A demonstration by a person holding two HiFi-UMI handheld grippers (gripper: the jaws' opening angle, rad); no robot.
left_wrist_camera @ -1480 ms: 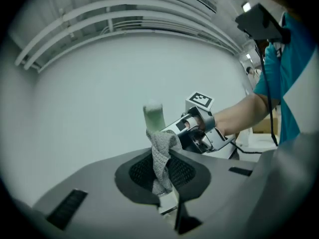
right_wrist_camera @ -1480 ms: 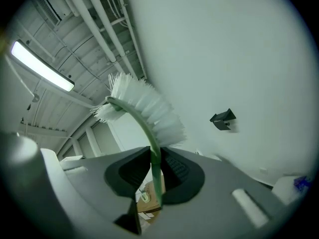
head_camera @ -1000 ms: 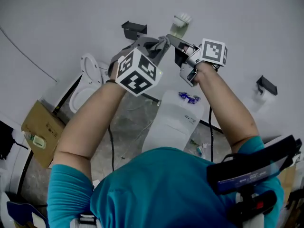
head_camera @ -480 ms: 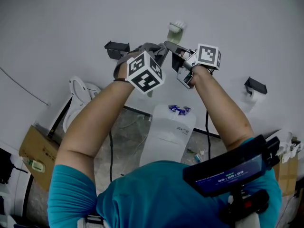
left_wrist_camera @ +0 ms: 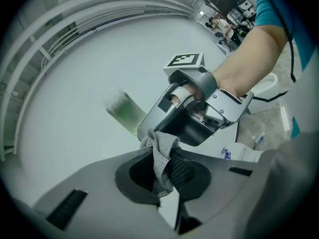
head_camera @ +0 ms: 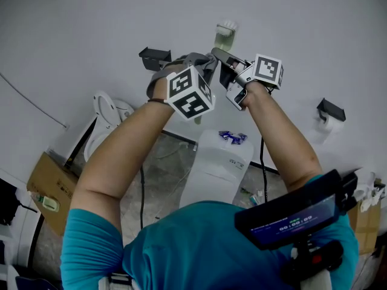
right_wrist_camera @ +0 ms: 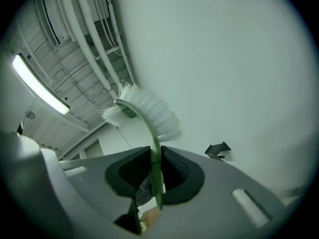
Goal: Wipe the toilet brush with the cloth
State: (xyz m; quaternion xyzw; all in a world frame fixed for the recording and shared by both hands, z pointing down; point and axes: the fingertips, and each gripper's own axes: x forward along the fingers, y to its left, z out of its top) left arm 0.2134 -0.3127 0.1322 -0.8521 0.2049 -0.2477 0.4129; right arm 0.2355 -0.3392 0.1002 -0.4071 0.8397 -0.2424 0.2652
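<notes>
Left gripper (left_wrist_camera: 162,172): raised at chest height, fingers (left_wrist_camera: 188,176) clamped on the cloth (left_wrist_camera: 162,151).
Cloth: grey, bunched, hanging between the pads; its top lies against the tip of the right gripper (right_wrist_camera: 155,176).
Right gripper: fingers (right_wrist_camera: 175,169) closed on the green handle of the brush (right_wrist_camera: 145,109).
Brush: upright, white bristles above the fingers, just beyond the cloth.
Floor below: white container (head_camera: 217,162), toilet (head_camera: 109,116), cardboard box (head_camera: 48,180).
Wall (head_camera: 91,29): black bracket (head_camera: 154,58).

Evenly lit; glare is seen at ceiling tube (right_wrist_camera: 39,86); gripper views are fisheye-warped, dark-cornered; toilet brush (left_wrist_camera: 124,112) is blurred.
</notes>
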